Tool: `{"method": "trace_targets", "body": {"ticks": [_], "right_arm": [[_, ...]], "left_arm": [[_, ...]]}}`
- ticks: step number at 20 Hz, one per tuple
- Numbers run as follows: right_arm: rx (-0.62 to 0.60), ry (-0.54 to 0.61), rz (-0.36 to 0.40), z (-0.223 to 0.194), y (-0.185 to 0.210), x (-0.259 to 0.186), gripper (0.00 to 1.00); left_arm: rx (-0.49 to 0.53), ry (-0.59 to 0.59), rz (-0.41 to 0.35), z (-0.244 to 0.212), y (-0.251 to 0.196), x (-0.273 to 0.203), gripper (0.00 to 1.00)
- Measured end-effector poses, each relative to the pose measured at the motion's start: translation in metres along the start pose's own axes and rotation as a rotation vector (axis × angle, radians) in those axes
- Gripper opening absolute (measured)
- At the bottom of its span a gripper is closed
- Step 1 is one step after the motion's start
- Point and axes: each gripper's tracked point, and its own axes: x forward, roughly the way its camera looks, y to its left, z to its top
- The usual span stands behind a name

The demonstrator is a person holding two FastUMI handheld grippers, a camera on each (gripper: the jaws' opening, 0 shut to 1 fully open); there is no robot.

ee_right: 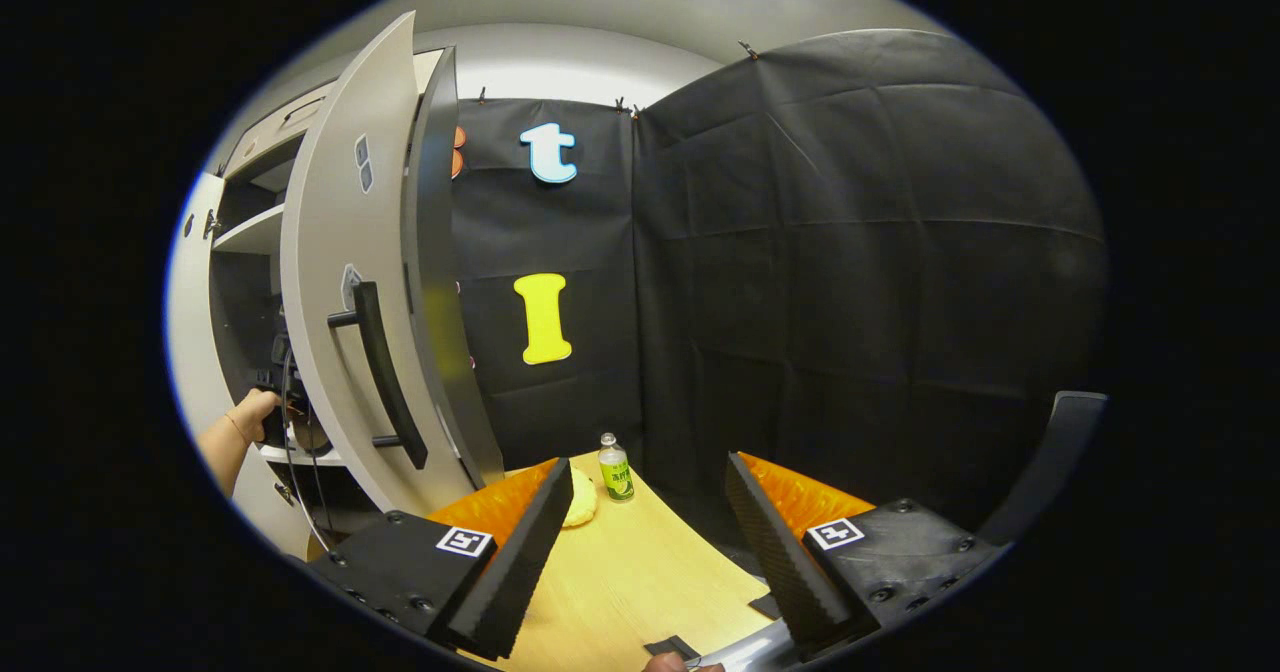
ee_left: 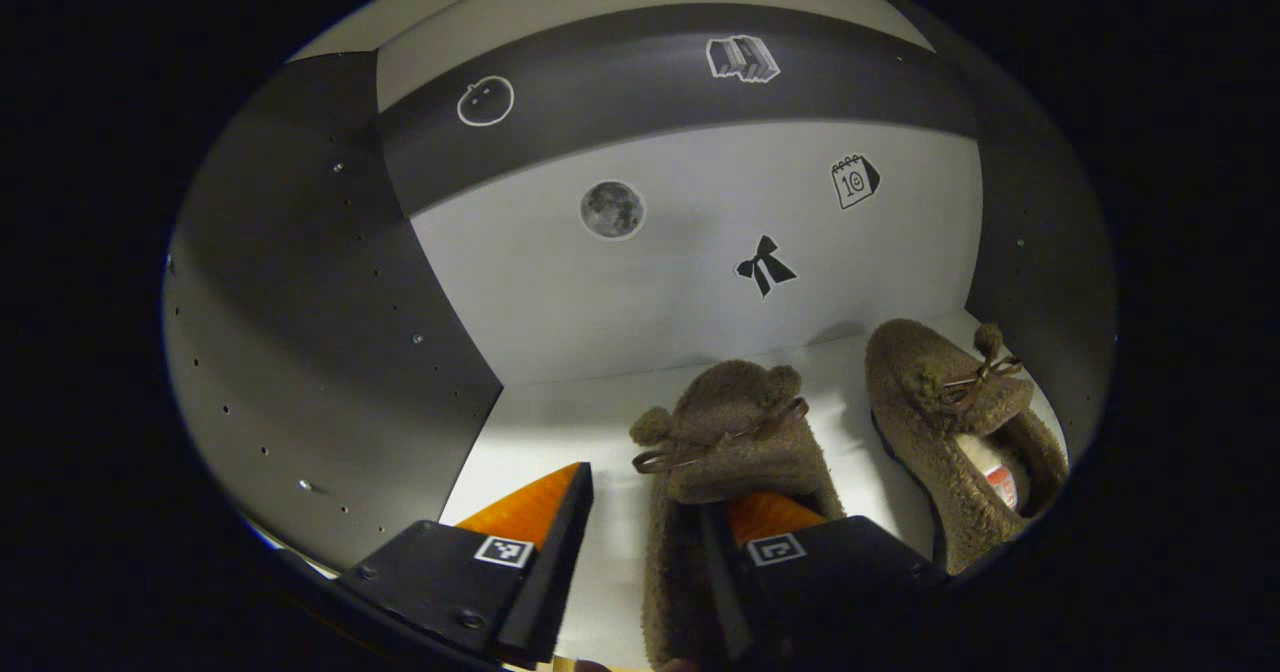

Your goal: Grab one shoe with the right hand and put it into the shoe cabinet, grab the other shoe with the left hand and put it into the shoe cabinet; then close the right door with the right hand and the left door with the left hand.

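Both shoes are on the cabinet shelf: second shoe near, first shoe just right of it by the right wall. The left gripper is wide open with one finger inside the near shoe's opening, so pulling out could snag the heel rim and drag it off the shelf. The right gripper is open and empty over the table, right door ajar; a hurried swing could hit the hand in the cabinet.

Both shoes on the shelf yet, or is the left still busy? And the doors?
One shoe already sits on the cabinet shelf. The left gripper is open around the second shoe, one finger inside it, apparently just placed. The right gripper is open and empty. The right door stands open; closing both doors remains.
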Motion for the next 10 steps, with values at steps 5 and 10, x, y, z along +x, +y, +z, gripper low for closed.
{"method": "trace_targets", "body": {"ticks": [5,10], "right_arm": [[0.016,-0.004,0.059,-0.001,0.016,0.006,1.0],[0.027,-0.011,0.12,0.006,0.037,0.02,0.98]], "left_arm": [[-0.011,-0.046,0.004,-0.002,0.006,-0.027,0.74],[-0.04,-0.142,-0.012,-0.001,0.005,-0.056,1.0]]}}
